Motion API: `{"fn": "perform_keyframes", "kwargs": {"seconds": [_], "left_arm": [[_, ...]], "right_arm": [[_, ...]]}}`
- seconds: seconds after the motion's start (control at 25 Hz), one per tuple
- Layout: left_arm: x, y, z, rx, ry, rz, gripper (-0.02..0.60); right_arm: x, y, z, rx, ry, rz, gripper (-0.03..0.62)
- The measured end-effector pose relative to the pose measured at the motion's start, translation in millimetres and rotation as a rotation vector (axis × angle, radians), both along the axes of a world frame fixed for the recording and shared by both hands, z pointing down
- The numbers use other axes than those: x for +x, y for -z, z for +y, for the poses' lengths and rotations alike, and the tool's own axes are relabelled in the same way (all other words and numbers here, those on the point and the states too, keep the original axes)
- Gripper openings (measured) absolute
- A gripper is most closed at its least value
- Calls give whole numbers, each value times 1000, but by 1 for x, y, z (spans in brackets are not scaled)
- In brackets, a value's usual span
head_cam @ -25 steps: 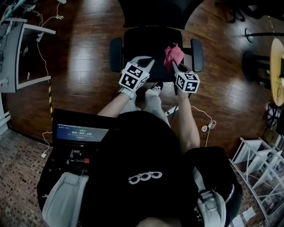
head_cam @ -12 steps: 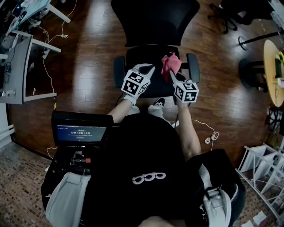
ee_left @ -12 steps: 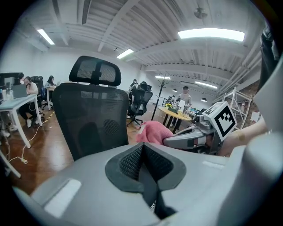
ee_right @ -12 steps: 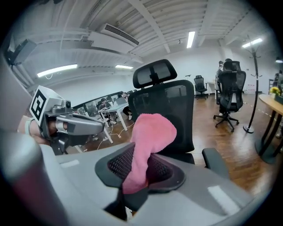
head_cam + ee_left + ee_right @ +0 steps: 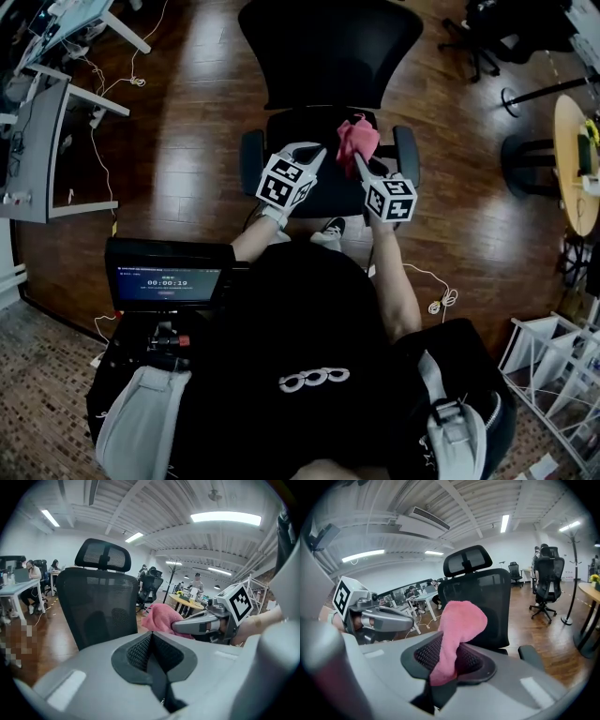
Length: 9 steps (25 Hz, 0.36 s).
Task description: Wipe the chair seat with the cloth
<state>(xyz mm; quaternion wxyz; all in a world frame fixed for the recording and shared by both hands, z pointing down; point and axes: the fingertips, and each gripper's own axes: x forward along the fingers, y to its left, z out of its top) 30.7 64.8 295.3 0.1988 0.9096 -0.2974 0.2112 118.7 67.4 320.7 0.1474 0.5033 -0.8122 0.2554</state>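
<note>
A black office chair stands in front of me, its seat [image 5: 319, 127] facing me and its mesh back [image 5: 328, 47] beyond. My right gripper [image 5: 352, 156] is shut on a pink cloth [image 5: 356, 139], which bunches up above the right side of the seat. In the right gripper view the cloth [image 5: 457, 630] is pinched between the jaws and stands upward. My left gripper [image 5: 317, 150] hovers over the seat's front left, shut with nothing in it; its view shows the chair back [image 5: 98, 606] and the right gripper [image 5: 206, 623] holding the cloth [image 5: 161, 618].
Armrests [image 5: 249, 159] [image 5: 407, 150] flank the seat. A laptop [image 5: 169, 277] sits on a rig by my left side. Grey desks [image 5: 47, 141] stand at the left, a round table [image 5: 577, 159] at the right, with other chairs at the back right. A cable [image 5: 436, 291] lies on the wooden floor.
Both grippers and the cloth have shifted slightly forward over the seat as my head view tilted to show more of the chair back. Both grippers remain shut.
</note>
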Motion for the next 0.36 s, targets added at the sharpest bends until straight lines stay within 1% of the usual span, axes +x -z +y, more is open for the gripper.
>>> {"fn": "perform_keyframes", "kwargs": {"seconds": [0.2,0.36], "left_arm": [[-4,7,-12,17,5,-9,-8],[1,13,-14,23,5,-14,-8]], "right_arm": [[-3,9,-14,20,4,-14,80],[2,16,-16,28,2,-24,80]]}}
